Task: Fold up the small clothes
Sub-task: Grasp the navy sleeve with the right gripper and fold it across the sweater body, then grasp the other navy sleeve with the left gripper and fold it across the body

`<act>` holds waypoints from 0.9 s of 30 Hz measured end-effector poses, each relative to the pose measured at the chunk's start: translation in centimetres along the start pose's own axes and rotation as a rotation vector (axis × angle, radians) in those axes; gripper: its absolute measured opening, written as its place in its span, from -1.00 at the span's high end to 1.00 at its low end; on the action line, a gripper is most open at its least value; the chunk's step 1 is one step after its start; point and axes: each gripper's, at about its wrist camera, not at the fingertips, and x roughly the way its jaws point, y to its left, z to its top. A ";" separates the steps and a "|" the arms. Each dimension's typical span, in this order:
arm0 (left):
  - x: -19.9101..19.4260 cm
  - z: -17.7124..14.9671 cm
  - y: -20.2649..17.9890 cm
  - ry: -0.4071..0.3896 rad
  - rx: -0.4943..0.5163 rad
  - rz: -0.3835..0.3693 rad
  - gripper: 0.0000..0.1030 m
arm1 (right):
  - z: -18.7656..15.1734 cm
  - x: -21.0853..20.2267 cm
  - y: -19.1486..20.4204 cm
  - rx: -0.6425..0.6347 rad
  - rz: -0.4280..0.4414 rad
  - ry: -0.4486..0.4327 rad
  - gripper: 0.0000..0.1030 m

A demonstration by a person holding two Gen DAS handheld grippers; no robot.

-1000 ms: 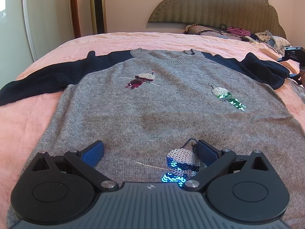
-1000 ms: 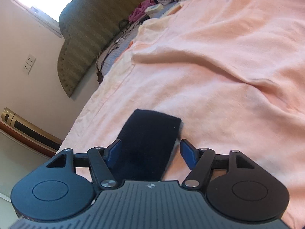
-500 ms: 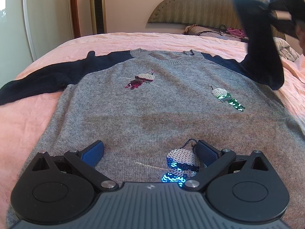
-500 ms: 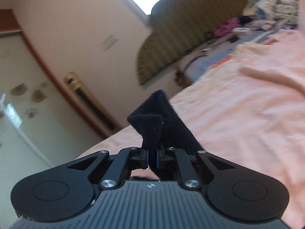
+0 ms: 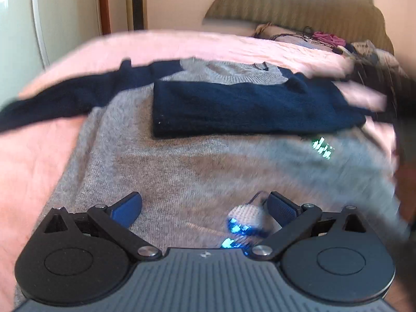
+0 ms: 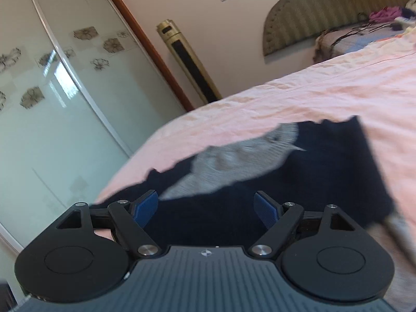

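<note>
Bedspread (image 5: 39, 156), pink and slightly rumpled, fills most of what I see from both wrists, with the padded headboard (image 5: 299, 5) behind it and a heap of loose clothes (image 5: 338, 41) at its foot. On the bedspread lies the grey sweater (image 5: 169, 161), front up, neckline toward the headboard. Its navy right sleeve (image 5: 247, 109) is folded across the chest, lying flat on the grey knit, while the navy left sleeve (image 5: 59, 101) stretches out sideways onto the pink cover. From the right wrist I see a frosted wardrobe door (image 6: 52, 91) and a gold tower fan (image 6: 187, 59) against the wall. My left gripper (image 5: 204, 209) sits low over the sweater's hem, fingers spread wide, nothing between them but knit and a sequin bird (image 5: 244, 221). My right gripper (image 6: 206, 206) hangs over the folded sleeve, fingers likewise spread and holding nothing. A second sequin patch (image 5: 322, 148) glints below the folded sleeve, too blurred to make out.
</note>
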 end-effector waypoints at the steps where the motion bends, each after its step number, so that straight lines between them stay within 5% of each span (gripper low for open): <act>1: -0.2 1.3 0.8 0.011 -0.057 -0.069 -1.00 | -0.5 -0.5 -1.1 -0.008 -0.042 -0.006 -0.59; 4: 0.6 5.2 2.9 -0.001 -0.194 -0.198 -1.00 | -2.2 -1.9 -4.1 0.016 -0.093 -0.003 -0.60; 7: 3.7 8.1 4.8 0.015 -0.280 -0.140 -1.00 | -3.0 -2.0 -6.2 0.092 -0.071 -0.008 -0.61; 9: 5.7 9.3 5.6 0.039 -0.292 -0.114 -1.00 | -3.0 -2.0 -6.8 0.122 -0.052 -0.015 -0.86; 11: 7.2 9.7 5.8 0.066 -0.276 -0.110 -0.79 | -3.0 -2.0 -7.0 0.133 -0.041 -0.018 -0.87; 13: 7.4 9.9 5.4 0.052 -0.232 -0.036 -0.01 | -3.1 -2.1 -7.1 0.142 -0.032 -0.023 -0.87; 16: 7.3 10.2 5.0 0.057 -0.190 0.016 0.79 | -3.0 -2.1 -7.2 0.159 -0.017 -0.029 -0.91; 17: 7.1 10.2 5.0 0.049 -0.185 0.021 0.87 | -3.0 -2.1 -7.2 0.163 -0.014 -0.031 -0.93; 23: 3.9 11.7 6.0 -0.129 -0.144 0.136 0.90 | -2.9 -2.1 -7.2 0.166 -0.008 -0.033 -0.95; 27: 7.0 10.6 7.8 0.044 -0.146 0.125 0.86 | -2.9 -2.0 -7.0 0.159 -0.012 -0.031 -0.97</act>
